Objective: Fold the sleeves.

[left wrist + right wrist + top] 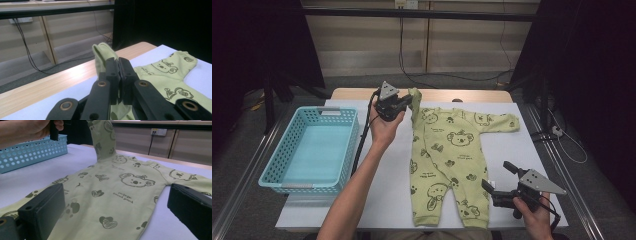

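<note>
My left hand-held gripper (408,103) is pinched tight on the soft cuff of one sleeve (103,53) of a baby romper (447,160), and lifts it up near the far edge of the surface (522,150). The romper is light green cloth with dark koala faces, hearts and paw prints. It lies flat in the middle of the white sheet. Small words are printed on it, but I cannot read them. My right hand-held gripper (498,176) has its jaws wide apart, with nothing in them, beside the romper's leg near the near right corner. A blue plastic basket (272,170) full of little holes sits by the left edge.
</note>
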`<state>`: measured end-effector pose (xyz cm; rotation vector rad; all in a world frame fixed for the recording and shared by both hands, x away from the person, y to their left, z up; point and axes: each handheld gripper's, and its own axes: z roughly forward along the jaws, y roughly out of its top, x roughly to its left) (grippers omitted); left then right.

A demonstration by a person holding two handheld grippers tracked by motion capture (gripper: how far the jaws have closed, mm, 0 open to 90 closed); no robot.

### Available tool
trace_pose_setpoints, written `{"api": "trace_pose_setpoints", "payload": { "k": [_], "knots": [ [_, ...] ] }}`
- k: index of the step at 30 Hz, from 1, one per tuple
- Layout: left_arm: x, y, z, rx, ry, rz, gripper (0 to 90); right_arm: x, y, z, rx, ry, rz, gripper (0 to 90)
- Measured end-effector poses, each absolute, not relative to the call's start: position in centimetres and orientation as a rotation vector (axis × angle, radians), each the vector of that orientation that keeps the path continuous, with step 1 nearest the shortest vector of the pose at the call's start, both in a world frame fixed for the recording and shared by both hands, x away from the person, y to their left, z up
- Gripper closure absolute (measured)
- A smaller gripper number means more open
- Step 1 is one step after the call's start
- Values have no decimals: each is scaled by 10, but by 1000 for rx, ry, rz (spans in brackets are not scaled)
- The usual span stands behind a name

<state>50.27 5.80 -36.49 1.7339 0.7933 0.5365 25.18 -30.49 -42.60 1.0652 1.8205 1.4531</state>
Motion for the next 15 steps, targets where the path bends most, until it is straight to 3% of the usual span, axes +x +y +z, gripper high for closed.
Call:
{"api": "trace_pose_setpoints", "payload": {
  "k": [15],
  "knots": [
    [500,41,-370,1748,773,502,875,252,-305,-426,1059,1816,1450,9]
  ]
}}
